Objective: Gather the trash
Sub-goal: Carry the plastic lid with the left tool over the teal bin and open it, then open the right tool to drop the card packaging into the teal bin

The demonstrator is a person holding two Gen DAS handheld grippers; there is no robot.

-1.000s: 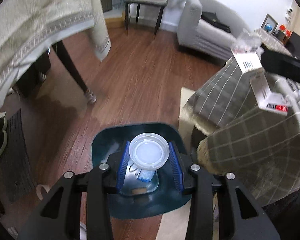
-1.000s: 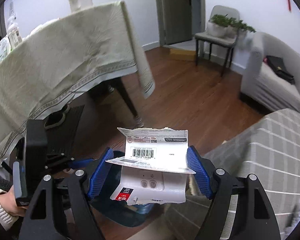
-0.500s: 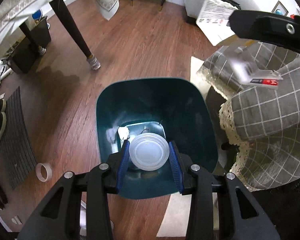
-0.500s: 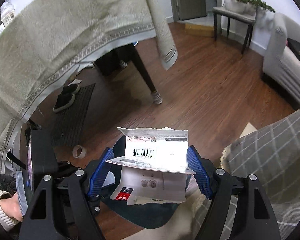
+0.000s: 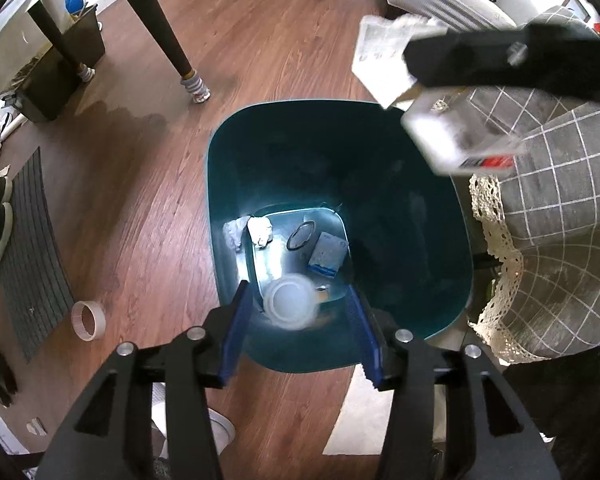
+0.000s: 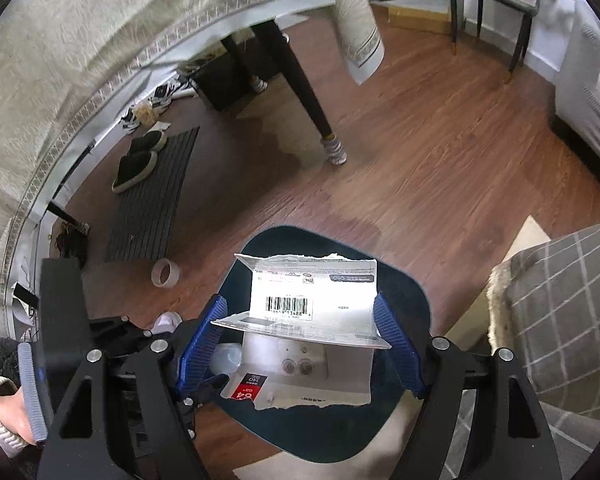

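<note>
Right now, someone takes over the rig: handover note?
Left gripper: jaws opening over the teal bin; the clear plastic lid is blurred, looks loose between the pads, dropping in.
Right gripper: jaws clamped on the torn white package with a barcode, above the bin's rim, not released.
Bin: on the wood floor beside the checked cover; holds crumpled tissue, a small blue packet and a dark ring.
Done: lid delivery, nearly.
Left: drop the package. A tape roll lies beside the bin; trash or not, unclear.
</note>
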